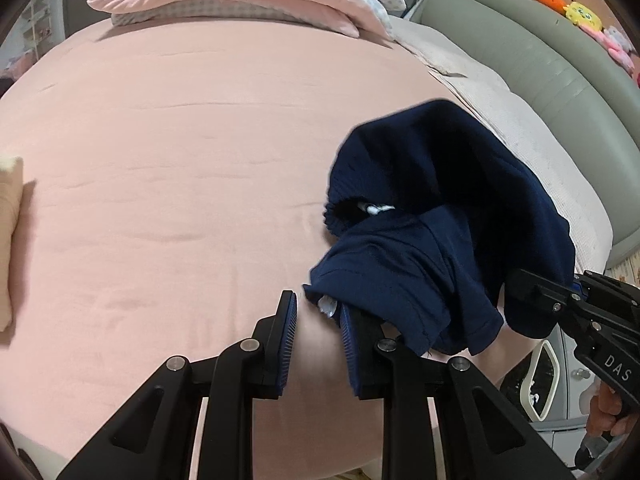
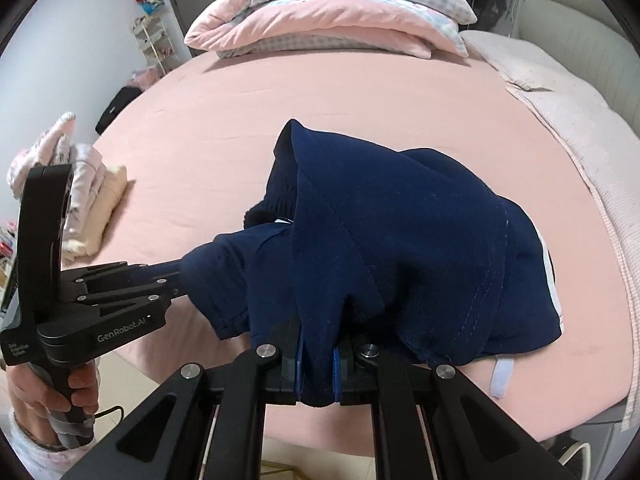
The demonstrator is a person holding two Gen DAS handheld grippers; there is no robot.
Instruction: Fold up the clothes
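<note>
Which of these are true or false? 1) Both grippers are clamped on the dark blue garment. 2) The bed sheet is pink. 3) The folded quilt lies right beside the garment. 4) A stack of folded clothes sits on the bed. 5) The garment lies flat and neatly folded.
1) False. The right gripper pinches the navy garment; the left gripper has open fingers, with cloth draped over one.
2) True: pink sheet.
3) False. The folded quilt lies at the far end of the bed.
4) True: folded clothes at the sheet's edge.
5) False. It is bunched and partly lifted.
</note>
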